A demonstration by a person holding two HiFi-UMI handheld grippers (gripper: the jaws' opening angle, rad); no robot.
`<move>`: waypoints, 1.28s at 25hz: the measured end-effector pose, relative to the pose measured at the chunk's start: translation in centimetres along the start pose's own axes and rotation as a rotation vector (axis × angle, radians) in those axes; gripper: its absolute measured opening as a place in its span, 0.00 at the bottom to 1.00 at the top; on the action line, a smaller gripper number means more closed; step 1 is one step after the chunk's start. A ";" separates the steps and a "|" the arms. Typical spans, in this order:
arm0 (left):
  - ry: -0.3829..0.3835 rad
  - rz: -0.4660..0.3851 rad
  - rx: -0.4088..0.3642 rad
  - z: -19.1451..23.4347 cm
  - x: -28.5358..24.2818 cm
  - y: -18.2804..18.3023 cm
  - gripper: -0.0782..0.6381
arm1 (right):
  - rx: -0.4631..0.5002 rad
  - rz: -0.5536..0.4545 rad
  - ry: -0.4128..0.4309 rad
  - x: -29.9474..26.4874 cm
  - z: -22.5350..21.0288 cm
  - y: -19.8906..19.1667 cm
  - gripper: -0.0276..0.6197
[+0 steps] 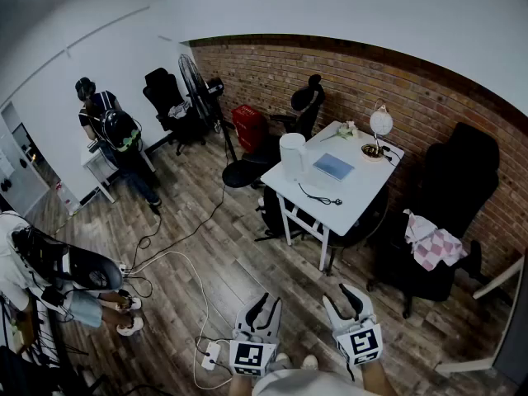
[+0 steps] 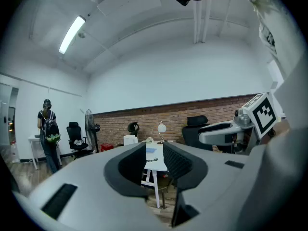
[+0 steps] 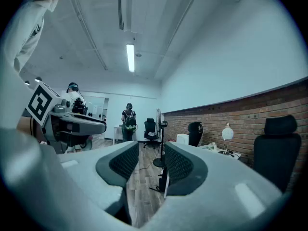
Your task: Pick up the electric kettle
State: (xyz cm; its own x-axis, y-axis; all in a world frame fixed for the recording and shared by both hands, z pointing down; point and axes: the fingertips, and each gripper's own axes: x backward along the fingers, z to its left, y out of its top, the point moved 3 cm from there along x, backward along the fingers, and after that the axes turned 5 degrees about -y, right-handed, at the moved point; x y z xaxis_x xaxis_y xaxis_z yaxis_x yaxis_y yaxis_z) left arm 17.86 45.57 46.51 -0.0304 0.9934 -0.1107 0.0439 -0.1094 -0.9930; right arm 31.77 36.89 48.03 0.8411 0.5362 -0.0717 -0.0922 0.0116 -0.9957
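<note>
Nearest the lens, side by side over the plank floor (image 1: 206, 262): left gripper (image 1: 268, 301) and right gripper (image 1: 344, 297), each topped by a marker cube, both pointing roughly level into the room. Jaws on both drawn fully together, gripping nothing, with only floor and furniture showing through the slit between the pads. Just left of them on the floor, a white power strip (image 1: 210, 355). Farther out, well apart from both grippers, a white table (image 1: 356, 198) set against the brick wall (image 1: 429, 97). Upright near the table's left corner, untouched: the white electric kettle (image 1: 292, 155). Beside it, a flat pale-blue device (image 1: 333, 167), a loose black cord (image 1: 320, 198) and, at the wall end, a round-headed lamp (image 1: 380, 124). Right of the table, a black office chair (image 1: 466, 172) with a pink checked cloth (image 1: 433, 246) on it. Across the room to the left, a standing fan (image 1: 194, 77) and a person with a backpack (image 1: 111, 130) at a small desk.
</note>
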 end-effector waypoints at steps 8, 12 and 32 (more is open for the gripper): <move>0.015 0.011 -0.010 -0.7 -1.8 0.5 0.34 | -0.005 0.013 0.017 -0.5 -1.7 0.3 0.31; 0.028 0.008 -0.012 -0.4 -3.2 0.7 0.35 | 0.002 0.010 0.038 -1.7 -2.4 0.4 0.31; 0.043 0.030 -0.006 3.9 -10.7 0.5 0.37 | -0.008 0.029 0.062 -9.2 -6.3 0.0 0.31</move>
State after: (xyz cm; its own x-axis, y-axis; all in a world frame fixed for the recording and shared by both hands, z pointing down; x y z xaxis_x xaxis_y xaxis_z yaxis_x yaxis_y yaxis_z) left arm 14.30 34.73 47.01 0.0138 0.9902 -0.1388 0.0496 -0.1393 -0.9890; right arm 27.46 26.63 48.36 0.8696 0.4828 -0.1038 -0.1132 -0.0099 -0.9935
